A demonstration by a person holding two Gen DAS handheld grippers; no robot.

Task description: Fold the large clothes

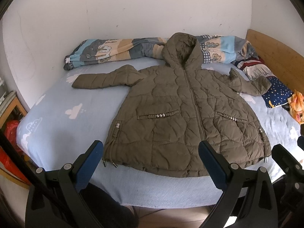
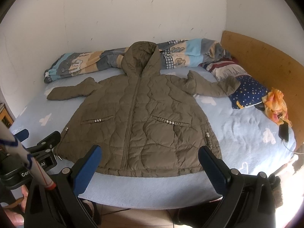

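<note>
Hovering at the near hem of the jacket (image 1: 171, 104), left gripper (image 1: 150, 152) and right gripper (image 2: 150, 152) gape wide, empty. Folding unstarted; next, pinch a sleeve.

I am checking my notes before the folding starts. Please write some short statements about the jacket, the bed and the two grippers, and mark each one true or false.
1. The jacket lies spread flat on the bed, front side up. True.
2. The jacket's zipper is open. False: it is closed along the whole front.
3. The left gripper grips the jacket's hem. False: it is open and holds nothing.
4. The right gripper is open and holds nothing. True.
5. The hood points toward the rolled blanket by the wall. True.
6. Both sleeves are folded across the chest. False: they stretch out to the sides.
</note>
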